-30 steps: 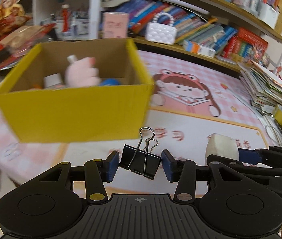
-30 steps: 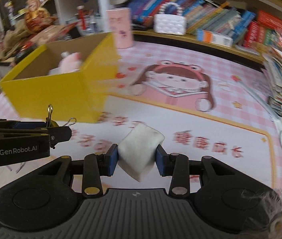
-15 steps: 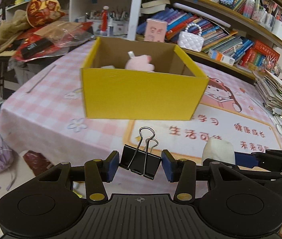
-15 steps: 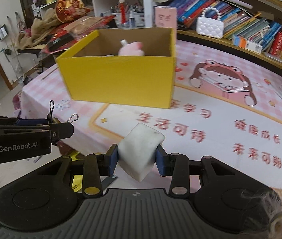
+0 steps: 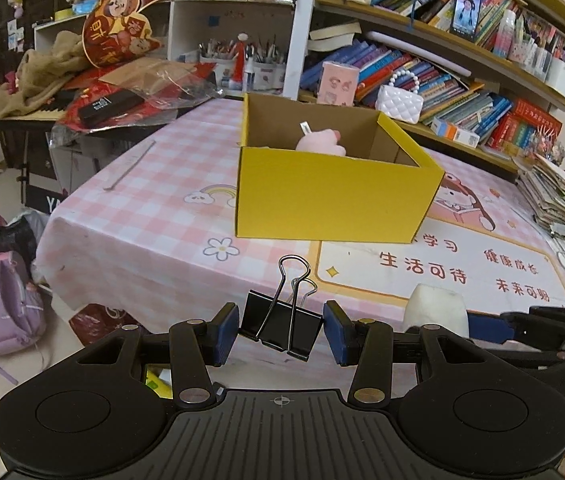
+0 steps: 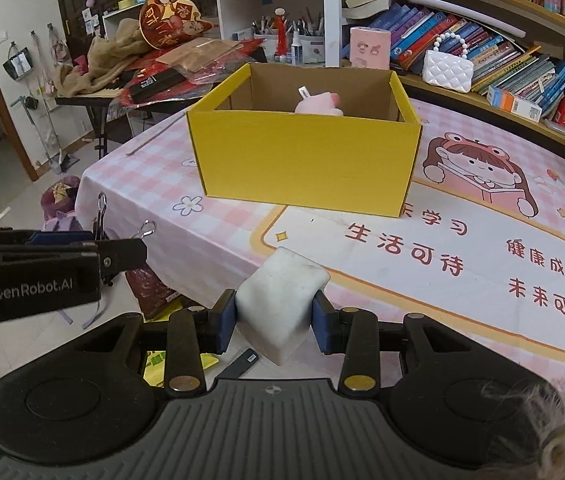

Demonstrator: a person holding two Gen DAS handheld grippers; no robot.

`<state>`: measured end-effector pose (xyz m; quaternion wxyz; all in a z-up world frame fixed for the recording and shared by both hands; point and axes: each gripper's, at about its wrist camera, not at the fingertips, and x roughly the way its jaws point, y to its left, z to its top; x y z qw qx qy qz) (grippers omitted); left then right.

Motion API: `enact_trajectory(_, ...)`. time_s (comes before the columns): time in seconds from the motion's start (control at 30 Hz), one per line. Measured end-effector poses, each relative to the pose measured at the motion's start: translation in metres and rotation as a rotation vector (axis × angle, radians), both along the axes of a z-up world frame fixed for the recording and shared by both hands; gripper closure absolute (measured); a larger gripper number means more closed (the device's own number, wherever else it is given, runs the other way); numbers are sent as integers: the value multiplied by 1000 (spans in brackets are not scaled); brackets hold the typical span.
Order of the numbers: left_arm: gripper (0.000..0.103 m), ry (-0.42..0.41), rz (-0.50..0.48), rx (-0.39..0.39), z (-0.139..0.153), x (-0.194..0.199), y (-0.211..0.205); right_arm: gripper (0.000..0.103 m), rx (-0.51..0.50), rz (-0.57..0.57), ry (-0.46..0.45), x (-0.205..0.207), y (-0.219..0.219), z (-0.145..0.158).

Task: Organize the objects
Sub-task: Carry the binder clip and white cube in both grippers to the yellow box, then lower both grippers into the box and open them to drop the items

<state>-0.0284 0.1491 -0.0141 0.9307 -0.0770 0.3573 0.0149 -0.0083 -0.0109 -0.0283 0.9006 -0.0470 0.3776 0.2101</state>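
Retreating from yellow box (image 5: 334, 196): left wrist view shows box smaller and farther at 12 o'clock than a second ago, pink plush (image 5: 320, 142) inside. Left gripper (image 5: 281, 334) narrowly parted, clamped on black binder clip (image 5: 280, 326), long axis tilted 10-to-4, wire handles toward 12.

Right wrist view: right gripper (image 6: 274, 322) nearly closed, squeezing white foam block (image 6: 280, 300), corner pointing 6. Judgement: both items undelivered; box run apparently postponed.
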Motion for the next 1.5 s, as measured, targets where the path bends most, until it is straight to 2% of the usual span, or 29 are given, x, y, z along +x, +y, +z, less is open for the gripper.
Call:
enact_trajectory(0.17, 59, -5, 1, -20, -1, 5, 4, 66, -18, -11, 3, 2, 1, 0)
enact_trajectory(0.3, 59, -8, -10, -8, 1, 14, 4, 66, -17, -21, 5, 12, 1, -1)
enact_trajectory(0.63, 59, -50, 0, 12, 16, 62, 7, 66, -14, -12, -25, 66, 7, 9)
enact_trajectory(0.9, 58, -144, 25, 20, 44, 122, 7, 66, 45, 7, -188, 131, 10, 47)
enact_trajectory(1.03, 58, -153, 32, 47, 45, 159, 4, 66, 22, 26, -232, 171, 19, 53)
enact_trajectory(1.2, 58, -101, 74, 40, 26, 193, 4, 66, -40, 58, -172, 212, 30, 32)
enact_trajectory(1.43, 58, -24, 71, 39, 3, 209, -1, 66, -44, 56, -65, 228, 31, 3)
enact_trajectory(1.5, 58, -9, 60, 39, -2, 212, -4, 65, -19, 40, -45, 233, 28, -1)
